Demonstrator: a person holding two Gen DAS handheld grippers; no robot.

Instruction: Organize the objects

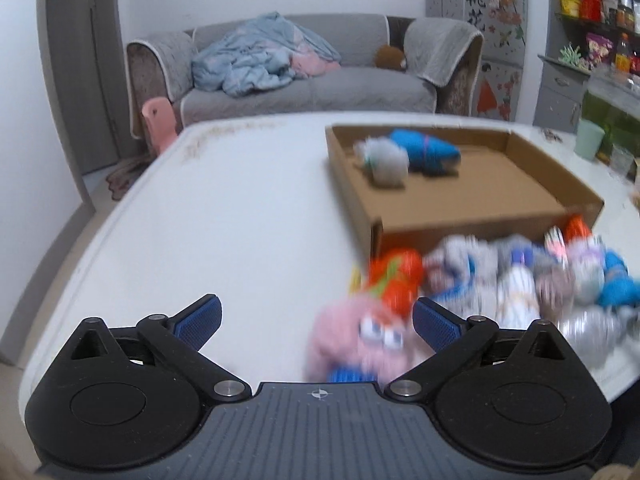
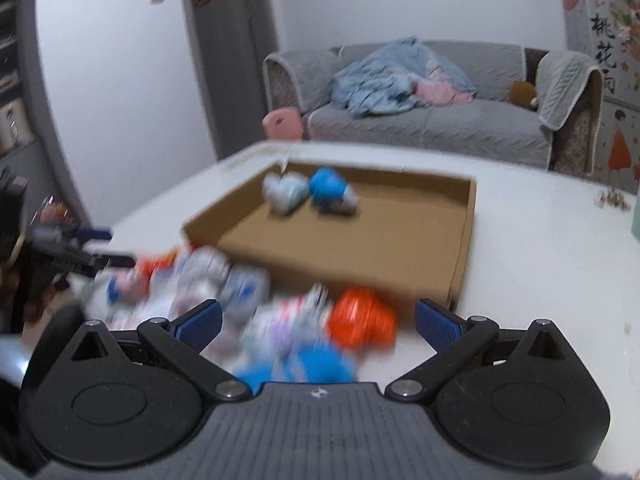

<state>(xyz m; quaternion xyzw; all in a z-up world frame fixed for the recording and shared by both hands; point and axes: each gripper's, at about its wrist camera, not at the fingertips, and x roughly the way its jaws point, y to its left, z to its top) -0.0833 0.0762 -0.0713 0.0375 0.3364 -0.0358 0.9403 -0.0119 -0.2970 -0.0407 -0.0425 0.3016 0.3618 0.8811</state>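
A: Why's the box (image 1: 472, 184) right behind the pile (image 1: 520, 280)?
B: Prob for short trips. Two bundles (image 2: 308, 192) already sit in its far end; the rest lie loose on the table (image 1: 240, 200) against its near wall.
A: Left gripper (image 1: 316, 322)?
B: Wide open, empty, pink toy (image 1: 360, 340) betw. its fingers. Looks lined up for a grab.
A: Right gripper (image 2: 318, 322)?
B: Also wide open, empty, low over the pile's orange bundle (image 2: 362, 318). Pics are blurry tho.

One box (image 1: 460, 184) sits right of centre, holding two bundles: one grey (image 1: 382, 158), one blue (image 1: 426, 151). The blurred pile (image 1: 500, 284) below it has too many to count. One sofa (image 1: 304, 68) at top.
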